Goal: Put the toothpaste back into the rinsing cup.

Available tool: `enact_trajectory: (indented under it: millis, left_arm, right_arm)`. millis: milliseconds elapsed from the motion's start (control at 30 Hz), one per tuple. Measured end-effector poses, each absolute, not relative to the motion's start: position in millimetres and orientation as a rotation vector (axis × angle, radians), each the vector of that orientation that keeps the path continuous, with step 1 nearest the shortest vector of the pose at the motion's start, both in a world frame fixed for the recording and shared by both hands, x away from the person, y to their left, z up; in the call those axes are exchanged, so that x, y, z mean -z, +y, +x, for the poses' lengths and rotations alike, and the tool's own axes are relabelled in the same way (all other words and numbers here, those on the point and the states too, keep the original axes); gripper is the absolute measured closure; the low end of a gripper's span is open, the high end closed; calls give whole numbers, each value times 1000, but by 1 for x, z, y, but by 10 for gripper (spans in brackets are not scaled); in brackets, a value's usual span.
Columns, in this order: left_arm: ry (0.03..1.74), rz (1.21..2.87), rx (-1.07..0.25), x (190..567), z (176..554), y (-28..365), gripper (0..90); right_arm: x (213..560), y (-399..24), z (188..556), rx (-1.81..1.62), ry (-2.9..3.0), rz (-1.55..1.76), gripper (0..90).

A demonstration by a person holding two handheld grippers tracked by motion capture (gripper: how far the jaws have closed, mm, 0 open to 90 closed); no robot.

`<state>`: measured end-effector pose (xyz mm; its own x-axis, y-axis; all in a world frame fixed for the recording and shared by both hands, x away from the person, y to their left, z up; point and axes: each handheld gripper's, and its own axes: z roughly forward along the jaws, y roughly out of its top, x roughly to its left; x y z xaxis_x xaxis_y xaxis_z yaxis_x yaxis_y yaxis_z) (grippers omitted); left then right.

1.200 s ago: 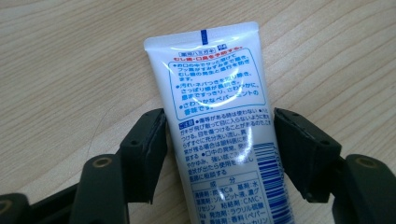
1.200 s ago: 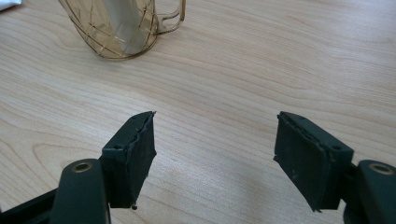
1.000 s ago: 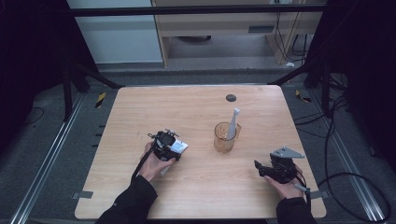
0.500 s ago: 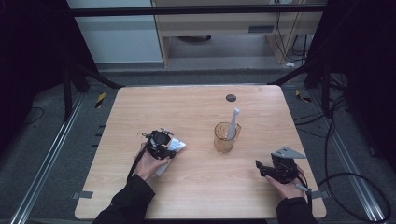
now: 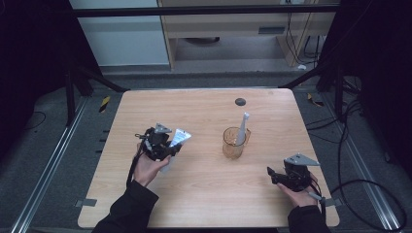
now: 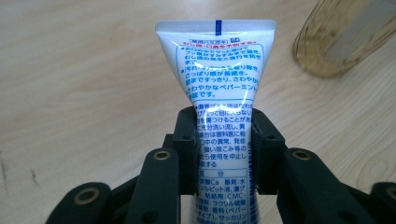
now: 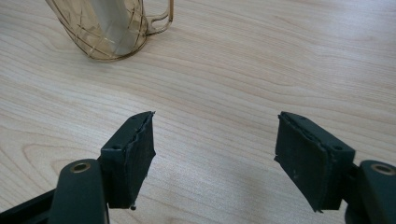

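Judging from how things lie, one tube [image 5: 241, 129] already stands in the amber cup [image 5: 233, 143] mid-surface, while the left claw [image 6: 218, 142] is clamped on a white toothpaste tube [image 6: 215, 70] just beside it, the right claw [image 7: 218, 156] gaping empty.

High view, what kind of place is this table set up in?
Probably a lab or data-recording workspace, not a home. The bare wooden table stands inside a black metal frame, loose cables run over the grey floor, and a person's hands hold a left gripper and right gripper.
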<state>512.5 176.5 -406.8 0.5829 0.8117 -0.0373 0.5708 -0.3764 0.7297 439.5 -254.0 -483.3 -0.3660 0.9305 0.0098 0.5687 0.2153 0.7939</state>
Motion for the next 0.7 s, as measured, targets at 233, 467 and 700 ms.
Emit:
enact_trajectory:
  millis: [233,467,700]
  left_arm:
    - [1080,2016,-488,392,511,179,677]
    - [1051,1967,-498,385,515,167,677]
    - [1019,1926,-495,379,520,147,677]
  right_arm:
    - [484,-253,439,-1004,2011,1385,246]
    - [486,-251,439,-1000,2011,1386,221]
    - [487,-252,439,-996,2007,1380,212]
